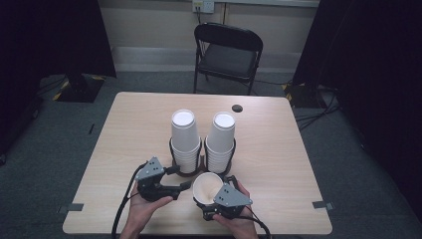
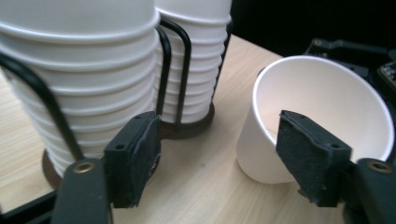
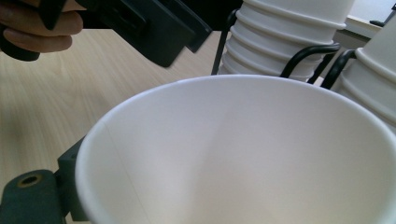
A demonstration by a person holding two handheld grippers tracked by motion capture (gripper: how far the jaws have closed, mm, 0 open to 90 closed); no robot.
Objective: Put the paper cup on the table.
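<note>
The loose paper cup (image 1: 208, 186) sits low in the high view, just right of centre, tilted with its mouth turned up and to the left. The right gripper (image 1: 214, 199) pinches it at the lower right edge, and in the right gripper view the cup's white inside (image 3: 243, 154) takes up the lower frame. The left gripper (image 1: 186, 185), at lower left of the cup, has its jaws spread with nothing between them; in the left gripper view the cup (image 2: 317, 112) shows beyond the right pad (image 2: 310, 156), with no pad pressing on it.

Directly above the cup in the high view stand two tall stacks of white cups, the left stack (image 1: 184, 137) and the right stack (image 1: 220, 139), each in a black wire holder (image 1: 171, 149) on a round base. They stand close behind the cup. A small dark disc (image 1: 237, 108) lies on the table (image 1: 278, 164) at upper right of the stacks, and a black folding chair (image 1: 226, 55) stands beyond the far edge.
</note>
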